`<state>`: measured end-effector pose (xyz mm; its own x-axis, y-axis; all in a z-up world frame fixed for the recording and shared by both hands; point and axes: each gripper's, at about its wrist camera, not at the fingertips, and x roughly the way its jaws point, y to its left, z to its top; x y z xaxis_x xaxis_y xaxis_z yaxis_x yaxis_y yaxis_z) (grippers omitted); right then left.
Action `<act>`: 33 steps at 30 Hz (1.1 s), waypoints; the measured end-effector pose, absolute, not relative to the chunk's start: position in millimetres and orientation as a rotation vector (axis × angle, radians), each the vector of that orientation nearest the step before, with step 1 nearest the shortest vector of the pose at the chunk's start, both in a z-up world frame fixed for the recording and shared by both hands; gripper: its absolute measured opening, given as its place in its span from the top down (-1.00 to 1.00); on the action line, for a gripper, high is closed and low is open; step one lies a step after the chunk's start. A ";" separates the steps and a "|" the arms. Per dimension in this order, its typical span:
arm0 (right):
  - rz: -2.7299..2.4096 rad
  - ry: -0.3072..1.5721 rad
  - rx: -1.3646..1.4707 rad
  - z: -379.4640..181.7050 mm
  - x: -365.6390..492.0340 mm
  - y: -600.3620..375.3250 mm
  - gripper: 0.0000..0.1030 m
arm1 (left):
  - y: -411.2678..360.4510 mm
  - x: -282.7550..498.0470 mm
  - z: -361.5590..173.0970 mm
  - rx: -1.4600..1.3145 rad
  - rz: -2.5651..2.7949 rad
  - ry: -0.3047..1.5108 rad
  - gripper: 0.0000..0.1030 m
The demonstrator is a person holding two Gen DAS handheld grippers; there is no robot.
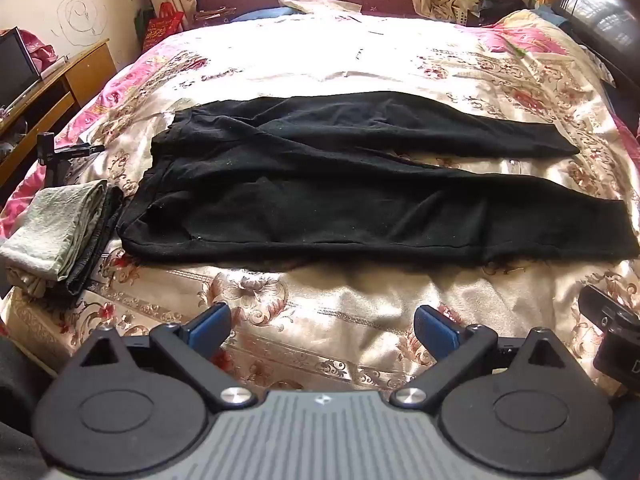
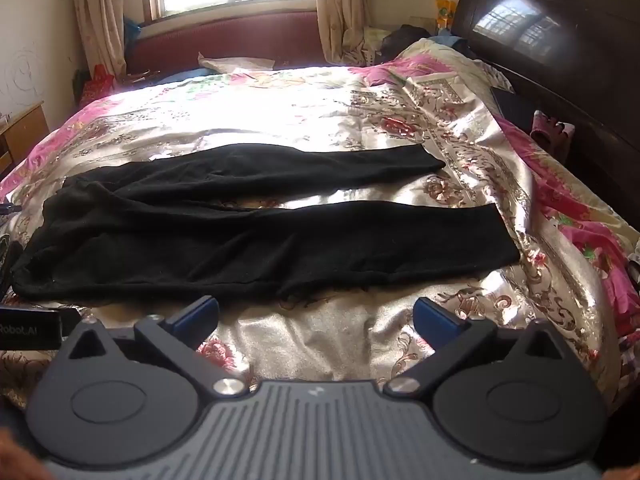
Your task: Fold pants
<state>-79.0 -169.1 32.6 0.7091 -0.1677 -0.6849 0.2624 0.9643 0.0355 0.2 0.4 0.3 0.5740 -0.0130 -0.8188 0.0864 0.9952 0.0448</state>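
Observation:
Black pants (image 1: 320, 184) lie spread flat across the floral bedspread (image 1: 320, 292), waistband to the left and both legs stretching to the right with a narrow gap between them. The same pants (image 2: 240, 232) fill the middle of the right wrist view. My left gripper (image 1: 322, 322) hovers over the bedspread just short of the near pant edge, jaws wide open with nothing between the blue pads. My right gripper (image 2: 316, 316) is likewise open and empty, its left fingertip (image 2: 198, 314) close to the hem of the near leg.
A stack of folded clothes (image 1: 60, 236), pale green on dark, sits at the bed's left edge. A wooden desk (image 1: 52, 80) stands at left. The dark headboard (image 2: 560, 60) rises at right, a maroon sofa (image 2: 228, 40) beyond the bed. The other gripper's body (image 1: 612, 332) shows at right.

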 end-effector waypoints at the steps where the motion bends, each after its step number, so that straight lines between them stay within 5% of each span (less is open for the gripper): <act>1: -0.239 0.744 0.134 33.0 -79.4 -169.3 -0.99 | 0.6 0.1 0.5 0.083 -0.060 0.956 -1.00; 33: -0.232 0.775 0.117 28.9 -71.7 -166.6 -0.99 | 0.8 0.2 2.3 0.085 -0.055 0.943 -1.00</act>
<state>-71.7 -166.6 28.9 0.6909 -0.1645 -0.7040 0.2499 0.9681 0.0191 0.2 0.8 2.3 0.5864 -0.0098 -0.8099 0.0841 0.9953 0.0488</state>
